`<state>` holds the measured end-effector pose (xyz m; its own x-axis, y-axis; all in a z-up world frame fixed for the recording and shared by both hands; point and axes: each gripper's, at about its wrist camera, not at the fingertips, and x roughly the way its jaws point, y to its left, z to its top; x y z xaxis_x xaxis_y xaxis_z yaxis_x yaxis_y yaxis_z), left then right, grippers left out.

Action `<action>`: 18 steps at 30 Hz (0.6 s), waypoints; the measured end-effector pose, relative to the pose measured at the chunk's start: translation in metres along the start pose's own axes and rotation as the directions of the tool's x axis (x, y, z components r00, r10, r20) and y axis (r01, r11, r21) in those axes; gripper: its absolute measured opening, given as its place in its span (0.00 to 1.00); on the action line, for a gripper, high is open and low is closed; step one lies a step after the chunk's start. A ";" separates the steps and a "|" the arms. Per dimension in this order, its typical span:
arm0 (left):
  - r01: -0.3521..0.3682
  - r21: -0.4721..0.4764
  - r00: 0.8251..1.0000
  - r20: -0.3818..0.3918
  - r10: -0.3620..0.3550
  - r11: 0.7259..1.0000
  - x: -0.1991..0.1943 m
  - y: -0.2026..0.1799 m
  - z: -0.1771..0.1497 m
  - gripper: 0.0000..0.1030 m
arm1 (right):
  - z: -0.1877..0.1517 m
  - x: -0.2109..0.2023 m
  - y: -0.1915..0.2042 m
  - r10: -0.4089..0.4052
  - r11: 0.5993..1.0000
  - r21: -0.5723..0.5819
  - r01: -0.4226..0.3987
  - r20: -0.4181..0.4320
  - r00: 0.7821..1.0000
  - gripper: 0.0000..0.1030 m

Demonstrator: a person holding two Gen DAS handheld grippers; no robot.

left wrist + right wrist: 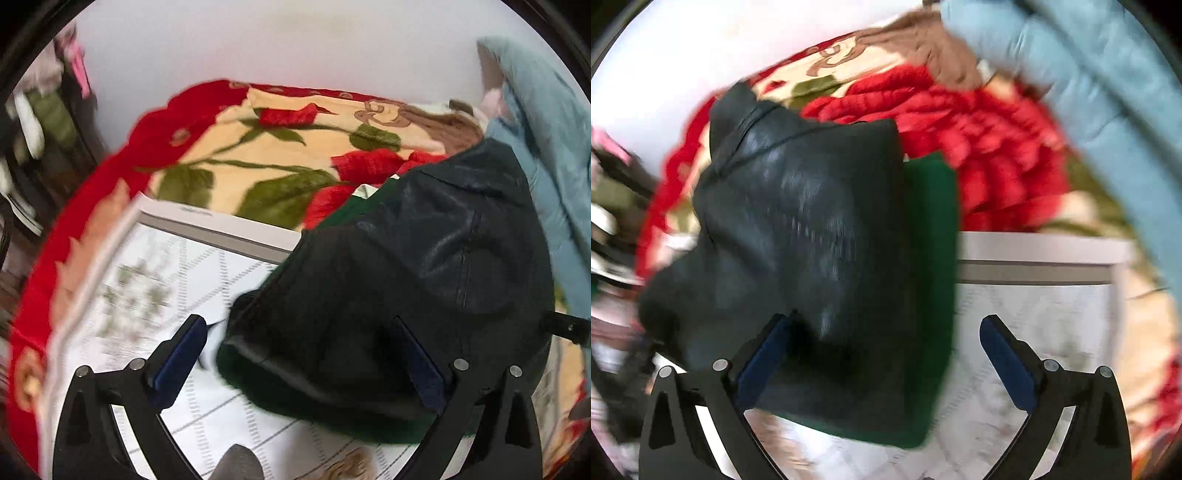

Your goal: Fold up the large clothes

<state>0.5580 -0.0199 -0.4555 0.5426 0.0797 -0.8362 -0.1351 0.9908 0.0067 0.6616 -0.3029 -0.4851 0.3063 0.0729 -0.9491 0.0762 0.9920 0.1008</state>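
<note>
Fingers of your left gripper point(301, 363) stand wide, gripping nothing; the black jacket point(417, 266) lies folded on the white quilt point(155, 295) between them. Right gripper point(886, 363) likewise wide, over the jacket's green edge point(931, 229). Risk: slick leather may spring open unpinned; a finger could snag the hem.

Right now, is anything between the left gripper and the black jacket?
Nothing visible. The left gripper is open right over the black jacket, whose folded edge lies between its fingers with no other item in between.
</note>
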 end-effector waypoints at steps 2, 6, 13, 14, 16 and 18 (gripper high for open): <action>-0.040 0.031 0.999 0.003 0.039 0.999 -0.011 0.000 0.000 0.99 | -0.022 -0.005 0.004 -0.086 0.996 -0.027 0.086 0.021 0.996 1.00; -0.057 0.069 0.998 0.007 0.056 0.996 -0.049 0.003 -0.003 0.99 | -0.072 -0.034 0.014 -0.184 0.982 -0.026 0.185 0.044 0.982 1.00; -0.008 0.088 1.000 0.019 0.006 0.996 -0.144 0.017 -0.009 0.99 | -0.138 -0.142 0.054 -0.242 0.970 0.037 0.239 0.109 0.964 1.00; -0.003 0.088 1.000 0.021 0.001 0.996 -0.153 0.017 -0.009 0.99 | -0.146 -0.161 0.058 -0.250 0.968 0.040 0.247 0.124 0.960 1.00; 0.023 0.086 0.999 0.027 -0.026 0.996 -0.190 0.024 -0.012 0.99 | -0.161 -0.196 0.064 -0.267 0.964 0.055 0.262 0.149 0.952 1.00; 0.034 0.094 0.998 0.040 -0.038 0.995 -0.223 0.030 -0.015 0.99 | -0.179 -0.243 0.075 -0.272 0.962 0.067 0.264 0.183 0.945 1.00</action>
<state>0.4208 -0.0096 -0.2770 0.5802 0.0461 -0.8132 -0.0381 0.9988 0.0294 0.4225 -0.2278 -0.2999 0.4426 -0.2202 -0.8693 0.2182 0.9667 -0.1337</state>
